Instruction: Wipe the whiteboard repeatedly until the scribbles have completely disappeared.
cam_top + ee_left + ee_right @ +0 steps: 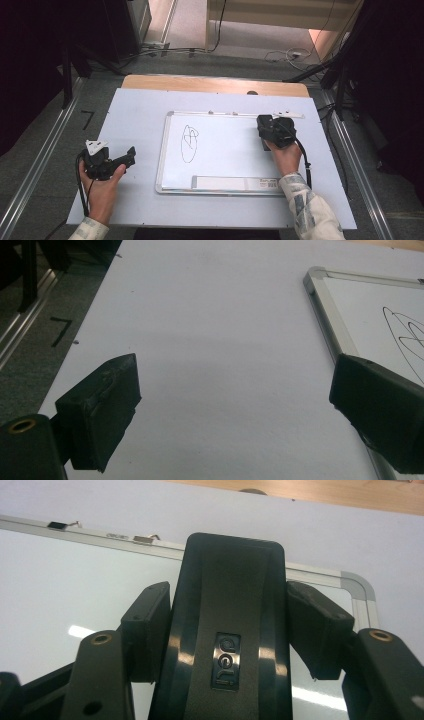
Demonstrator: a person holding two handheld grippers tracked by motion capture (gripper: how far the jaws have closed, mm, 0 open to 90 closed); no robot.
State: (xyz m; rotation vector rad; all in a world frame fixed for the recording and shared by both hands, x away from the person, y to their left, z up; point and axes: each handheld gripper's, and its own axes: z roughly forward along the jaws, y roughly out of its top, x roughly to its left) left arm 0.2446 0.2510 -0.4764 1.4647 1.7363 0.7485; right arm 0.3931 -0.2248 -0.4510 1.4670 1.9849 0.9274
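A whiteboard (220, 150) lies flat on a pale blue table mat (135, 107), with a black scribble (189, 142) on its left half. Over the board's far right corner, the right gripper (268, 131) pinches a black eraser (227, 630) between both jaws. The left gripper (127, 156) rests on the mat, left of the board – jaws spread wide, holding nothing.

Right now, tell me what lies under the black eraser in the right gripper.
Under the black eraser, clamped in the right gripper, lies the whiteboard near its top right corner. The patch directly below the eraser is covered.
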